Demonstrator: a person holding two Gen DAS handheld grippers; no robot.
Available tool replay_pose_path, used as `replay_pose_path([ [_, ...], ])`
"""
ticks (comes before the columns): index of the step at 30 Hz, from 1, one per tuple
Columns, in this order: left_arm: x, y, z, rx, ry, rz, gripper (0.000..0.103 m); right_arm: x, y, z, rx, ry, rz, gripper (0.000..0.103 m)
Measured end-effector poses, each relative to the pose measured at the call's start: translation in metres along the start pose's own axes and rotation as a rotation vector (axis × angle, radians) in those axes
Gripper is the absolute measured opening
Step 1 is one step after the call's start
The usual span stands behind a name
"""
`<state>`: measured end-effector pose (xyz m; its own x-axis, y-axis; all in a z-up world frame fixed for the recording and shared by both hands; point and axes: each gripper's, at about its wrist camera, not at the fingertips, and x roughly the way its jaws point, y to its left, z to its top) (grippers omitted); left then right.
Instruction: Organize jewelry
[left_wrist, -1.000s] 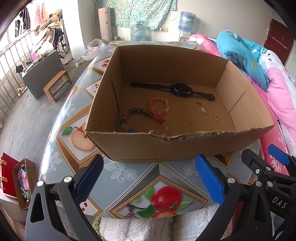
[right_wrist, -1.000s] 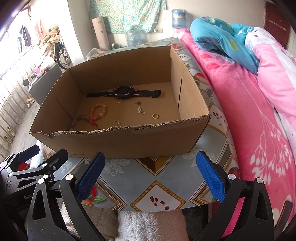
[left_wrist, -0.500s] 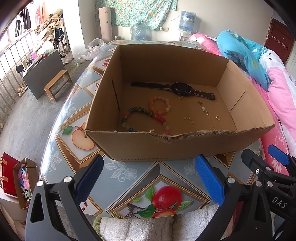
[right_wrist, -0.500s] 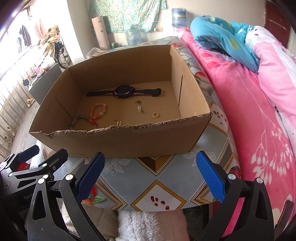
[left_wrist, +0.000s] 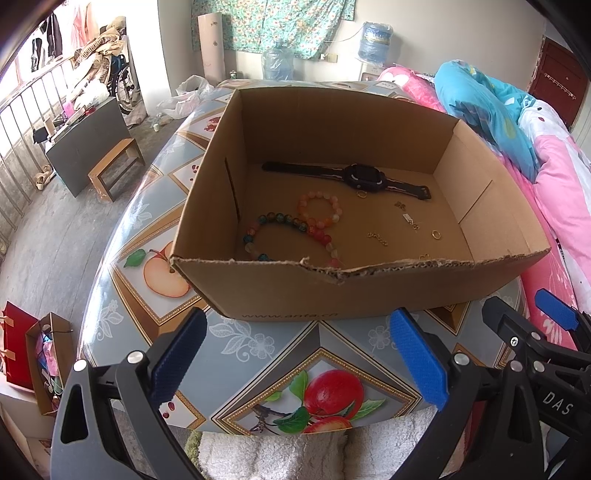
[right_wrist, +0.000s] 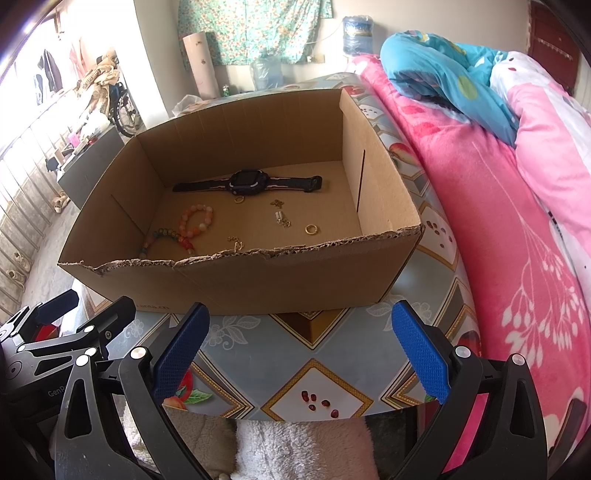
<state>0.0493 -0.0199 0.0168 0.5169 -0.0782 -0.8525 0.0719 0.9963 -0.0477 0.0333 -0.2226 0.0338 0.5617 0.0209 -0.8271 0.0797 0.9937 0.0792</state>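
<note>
Bed (right_wrist: 517, 206) with pink cover runs along the desk's right side; a blue quilt (left_wrist: 480, 107) lies bunched at its far end.

Desk (left_wrist: 258, 347), fruit-print cloth on top, carries one open cardboard box (left_wrist: 369, 291). Box sits mid-desk, near rim torn and ragged, flaps gone. White fleece shows at the desk's near edge in both views.

Left gripper (left_wrist: 299, 354): jaws wide open, empty, blue pads apart, held low over the desk just short of the box's near wall. Right gripper (right_wrist: 301, 347): jaws likewise wide open, empty, same stance in front of the box. The two sit side by side; each shows at the edge of the other's view.

Box contents, all on the floor of the box:
- Watch (left_wrist: 364, 177), black, strap laid out flat, along the far wall.
- Multicolour bead bracelet (left_wrist: 280, 236), left-near area, its near part hidden behind the torn rim.
- Orange-pink bead bracelet (left_wrist: 320, 210), smaller, touching the multicolour one at its far right side.
- Gold chain piece (left_wrist: 377, 239), right of the bracelets, apart from them.
- Small clasp with pendant (left_wrist: 409, 219), mid-floor, between watch and ring; too small to identify further.
- Gold ring (right_wrist: 311, 229), near right part of the floor.
- Second, thinner ring (right_wrist: 239, 199), just in front of the watch face.
</note>
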Motion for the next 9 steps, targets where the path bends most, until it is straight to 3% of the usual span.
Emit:
replay_pose_path([
  [9, 0.0006, -0.0009, -0.0001, -0.002, -0.001, 0.000, 0.097, 0.0003, 0.0008, -0.0011, 0.002, -0.001, -0.007, 0.095],
])
